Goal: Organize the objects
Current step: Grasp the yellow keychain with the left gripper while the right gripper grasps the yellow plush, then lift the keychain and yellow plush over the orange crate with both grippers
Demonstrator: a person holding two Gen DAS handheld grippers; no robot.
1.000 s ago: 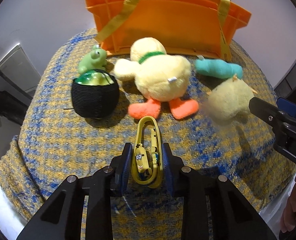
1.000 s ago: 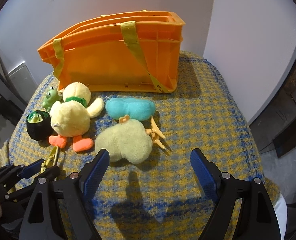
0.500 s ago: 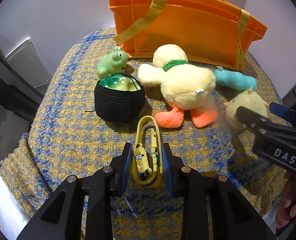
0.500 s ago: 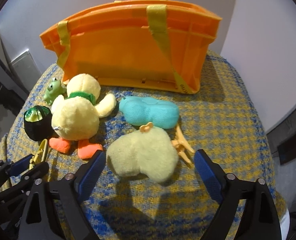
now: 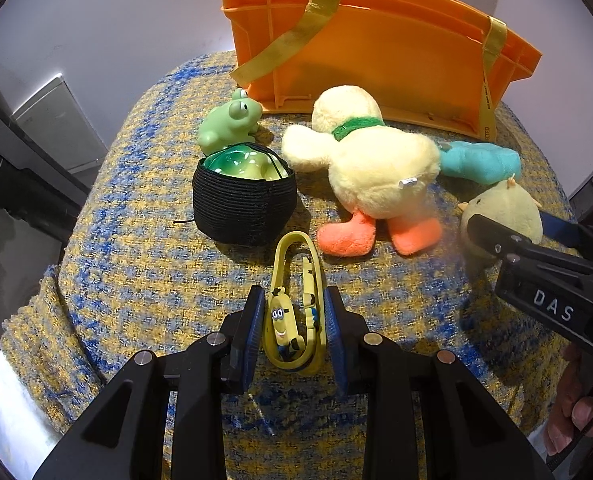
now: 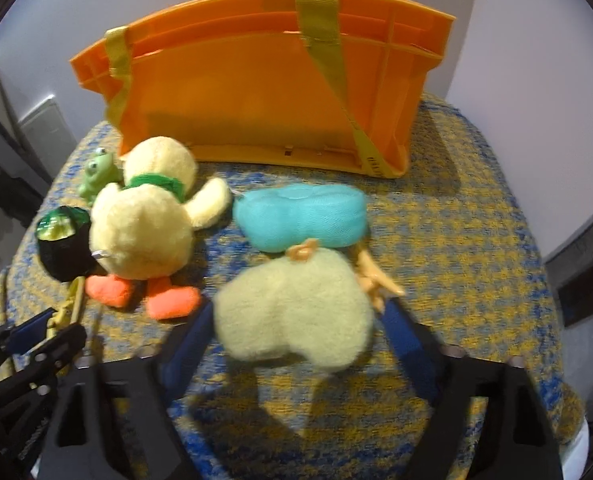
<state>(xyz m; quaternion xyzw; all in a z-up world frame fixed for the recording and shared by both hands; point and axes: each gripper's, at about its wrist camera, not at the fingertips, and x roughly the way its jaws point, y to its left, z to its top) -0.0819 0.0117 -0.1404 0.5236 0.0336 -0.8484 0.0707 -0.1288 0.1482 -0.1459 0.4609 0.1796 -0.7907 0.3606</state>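
Note:
My left gripper [image 5: 294, 296] is shut on a yellow Minion clip [image 5: 296, 320] that lies on the blue-and-yellow woven cloth [image 5: 136, 264]. In the right wrist view a small pale-yellow chick plush [image 6: 296, 320] sits between the blue pads of my right gripper [image 6: 296, 328]. Its jaws are closing and both pads touch the chick's sides. The left wrist view shows the right gripper's fingers [image 5: 492, 236] around the same chick [image 5: 508, 212]. An orange crate [image 6: 256, 92] with yellow straps stands at the back.
A large yellow duck plush [image 5: 376, 164] lies in the middle, with a teal plush [image 6: 300, 216] to its right. A green frog [image 5: 228, 124] and a black woven basket [image 5: 244, 208] holding something shiny and green sit on the left. A hand [image 5: 576, 420] shows at the lower right.
My right gripper came forward and down over the chick, and its jaws narrowed onto it. The left gripper stayed on the clip.

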